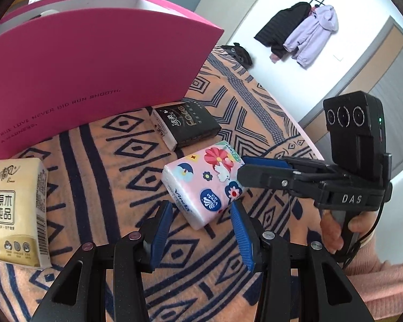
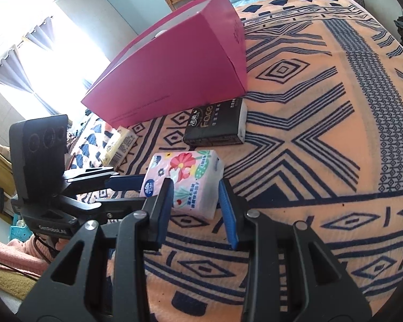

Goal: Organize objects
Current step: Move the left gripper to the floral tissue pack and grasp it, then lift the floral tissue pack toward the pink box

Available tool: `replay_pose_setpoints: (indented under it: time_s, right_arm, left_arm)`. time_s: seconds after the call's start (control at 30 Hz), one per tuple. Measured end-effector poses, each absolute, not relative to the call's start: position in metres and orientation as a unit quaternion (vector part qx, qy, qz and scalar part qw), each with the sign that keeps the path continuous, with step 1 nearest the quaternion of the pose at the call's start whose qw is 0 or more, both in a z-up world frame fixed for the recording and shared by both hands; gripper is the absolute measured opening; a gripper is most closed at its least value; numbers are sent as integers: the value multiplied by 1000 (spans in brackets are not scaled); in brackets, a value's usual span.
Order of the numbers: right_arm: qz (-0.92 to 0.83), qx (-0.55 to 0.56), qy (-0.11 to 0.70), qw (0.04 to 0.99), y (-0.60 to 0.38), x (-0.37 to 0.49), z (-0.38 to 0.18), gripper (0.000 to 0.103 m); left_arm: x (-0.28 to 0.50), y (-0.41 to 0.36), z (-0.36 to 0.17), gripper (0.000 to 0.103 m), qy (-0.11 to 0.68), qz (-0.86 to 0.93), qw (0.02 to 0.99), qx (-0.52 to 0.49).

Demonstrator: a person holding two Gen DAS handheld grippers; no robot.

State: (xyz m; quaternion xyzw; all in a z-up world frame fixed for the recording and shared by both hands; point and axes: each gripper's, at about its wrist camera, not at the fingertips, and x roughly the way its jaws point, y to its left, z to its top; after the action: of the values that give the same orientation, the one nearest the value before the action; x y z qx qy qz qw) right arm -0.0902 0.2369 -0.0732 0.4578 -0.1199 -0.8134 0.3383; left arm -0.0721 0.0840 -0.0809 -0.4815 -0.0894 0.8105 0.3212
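Note:
A pink floral tissue pack (image 1: 202,185) (image 2: 184,179) lies on the patterned blanket. My left gripper (image 1: 201,212) is open, its blue pads on either side of the pack's near corner. My right gripper (image 2: 196,190) is open, its fingers straddling the pack's near end; in the left wrist view it (image 1: 241,166) reaches the pack from the right. A black tissue pack (image 1: 186,126) (image 2: 216,124) lies beyond it, beside a large pink box (image 1: 94,61) (image 2: 180,61). A beige tissue pack (image 1: 18,212) (image 2: 118,146) lies at the left.
The orange and navy blanket (image 2: 322,123) covers the bed. The bed edge runs along the right in the left wrist view, with a wall, hanging coats (image 1: 298,33) and a door beyond. A window with curtains (image 2: 21,61) is at the left.

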Motion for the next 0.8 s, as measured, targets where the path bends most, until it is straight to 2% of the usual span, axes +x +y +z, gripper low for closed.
replay_pose_setpoints:
  time_s: [0.13,0.2,0.3,0.8]
  right_arm:
    - [-810,458,-122,344,234,-92,-75,37]
    - [-809,458,-120,347,231,-92,-75,33]
    - [-811,457,-114,347,230,-91,-75,32]
    - [-828,425,-95,353,225,-80,-49,32]
  left_arm:
    - [-74,81,-81,42,-105,810,319,-481]
    - [-76,80,-80,40,-109,812,315,-480]
    - [-76,79,-81,38,-116,813,312,-477]
    - [-70,80,-59,38,-105,832,314,-446]
